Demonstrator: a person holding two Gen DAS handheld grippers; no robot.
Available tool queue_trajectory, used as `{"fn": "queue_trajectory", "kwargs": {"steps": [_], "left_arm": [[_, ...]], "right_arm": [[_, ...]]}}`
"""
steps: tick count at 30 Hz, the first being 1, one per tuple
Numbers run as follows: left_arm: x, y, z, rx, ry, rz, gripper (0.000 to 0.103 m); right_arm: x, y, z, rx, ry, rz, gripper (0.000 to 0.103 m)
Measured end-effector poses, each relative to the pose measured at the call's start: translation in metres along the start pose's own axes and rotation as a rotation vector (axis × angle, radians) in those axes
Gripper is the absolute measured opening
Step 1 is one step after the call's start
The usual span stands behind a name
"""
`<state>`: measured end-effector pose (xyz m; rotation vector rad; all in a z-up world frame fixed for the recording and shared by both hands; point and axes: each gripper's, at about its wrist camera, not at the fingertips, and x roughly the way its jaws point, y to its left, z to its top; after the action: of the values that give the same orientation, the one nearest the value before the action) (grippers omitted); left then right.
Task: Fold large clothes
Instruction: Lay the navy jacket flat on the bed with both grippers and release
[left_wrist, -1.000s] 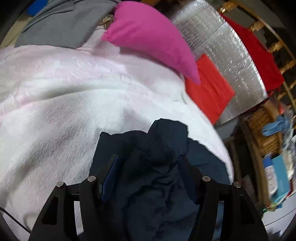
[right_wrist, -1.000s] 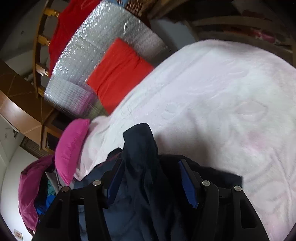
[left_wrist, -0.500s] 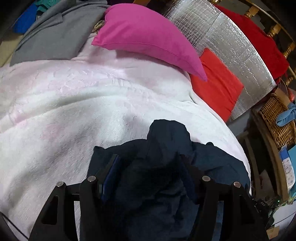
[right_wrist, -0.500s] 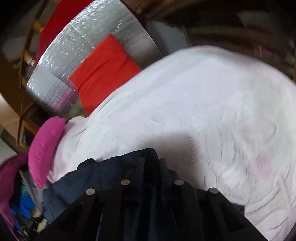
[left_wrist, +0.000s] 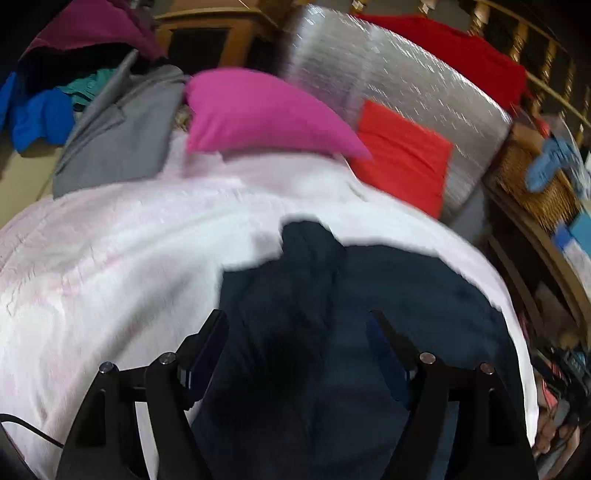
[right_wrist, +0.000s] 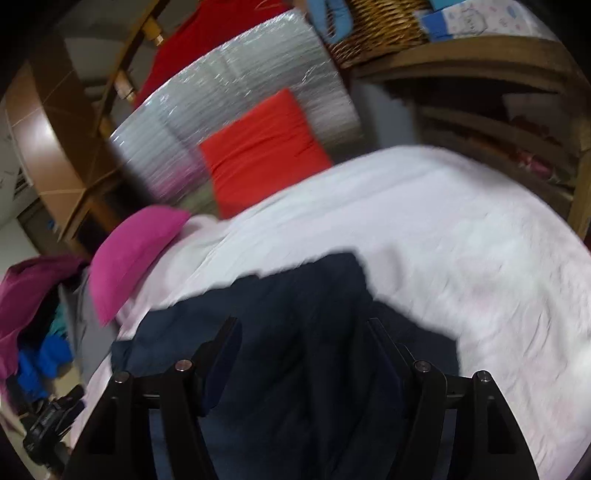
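Note:
A dark navy garment (left_wrist: 332, 295) lies bunched on the bed's pale pink-white blanket (left_wrist: 110, 258). My left gripper (left_wrist: 297, 325) hovers over it with its jaws opening. The cloth lies under and between the fingers, and the pads do not press on it. In the right wrist view the same navy garment (right_wrist: 295, 295) spreads across the blanket (right_wrist: 461, 240). My right gripper (right_wrist: 303, 328) is also above it with its jaws opening and clear of the fabric. Both views are blurred by motion.
A pink pillow (left_wrist: 266, 114), a red cushion (left_wrist: 402, 155) and a silver foil mat (left_wrist: 388, 74) stand at the bed's head. A grey garment (left_wrist: 110, 147) and a pile of coloured clothes (left_wrist: 40, 118) lie at the left. A wicker basket (left_wrist: 535, 184) is on wooden shelves at the right.
Both grippers have drawn back and up from the garment. The right gripper was shut half a second ago and now stands apart. The left jaws are wider. The garment's raised fold has sunk flatter.

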<state>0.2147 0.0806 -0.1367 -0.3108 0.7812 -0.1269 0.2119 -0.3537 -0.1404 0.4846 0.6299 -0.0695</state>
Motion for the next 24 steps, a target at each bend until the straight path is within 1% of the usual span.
{"fn": "queue_trajectory", "kwargs": {"steps": [2,3,4,6,7,8,10,11,13,15,17,18,20,22,24], "left_arm": [[0.002,-0.009,-0.012,0.044,0.049,0.001,0.078],[0.003,-0.014,-0.019,0.072,0.078,0.013,0.078],[0.004,-0.017,-0.024,0.09,0.101,0.023,0.078],[0.006,-0.022,-0.036,0.117,0.138,0.045,0.078],[0.006,-0.023,-0.041,0.121,0.145,0.059,0.078],[0.005,-0.023,-0.045,0.124,0.148,0.071,0.078],[0.006,-0.023,-0.05,0.134,0.139,0.092,0.08],[0.008,-0.023,-0.053,0.145,0.14,0.107,0.083],[0.017,-0.025,-0.057,0.176,0.155,0.141,0.086],[0.016,-0.028,-0.058,0.181,0.144,0.152,0.086],[0.01,-0.029,-0.059,0.177,0.131,0.161,0.086],[0.006,-0.03,-0.061,0.177,0.125,0.17,0.086],[-0.001,-0.031,-0.065,0.179,0.11,0.185,0.086],[-0.012,-0.035,-0.07,0.19,0.086,0.191,0.086],[-0.019,-0.038,-0.075,0.204,0.064,0.196,0.086]], "right_arm": [[-0.003,0.008,-0.02,-0.017,0.059,0.009,0.071],[-0.003,0.015,-0.03,-0.028,0.078,0.005,0.071],[-0.005,0.02,-0.039,-0.041,0.093,0.002,0.069],[-0.01,0.031,-0.057,-0.079,0.116,0.011,0.05],[-0.012,0.036,-0.065,-0.104,0.126,0.006,0.031],[-0.013,0.042,-0.074,-0.135,0.141,-0.002,0.028],[-0.011,0.05,-0.087,-0.175,0.161,-0.015,0.027],[-0.007,0.051,-0.092,-0.186,0.175,-0.029,0.027],[0.002,0.051,-0.098,-0.208,0.2,-0.049,0.028],[0.003,0.048,-0.097,-0.207,0.21,-0.046,0.028],[-0.006,0.042,-0.094,-0.172,0.214,-0.024,0.028],[-0.011,0.037,-0.092,-0.142,0.21,-0.01,0.028],[-0.023,0.028,-0.09,-0.107,0.186,-0.011,0.028],[-0.04,0.021,-0.091,-0.101,0.146,-0.045,0.029],[-0.055,0.015,-0.094,-0.091,0.126,-0.068,0.029]]}}
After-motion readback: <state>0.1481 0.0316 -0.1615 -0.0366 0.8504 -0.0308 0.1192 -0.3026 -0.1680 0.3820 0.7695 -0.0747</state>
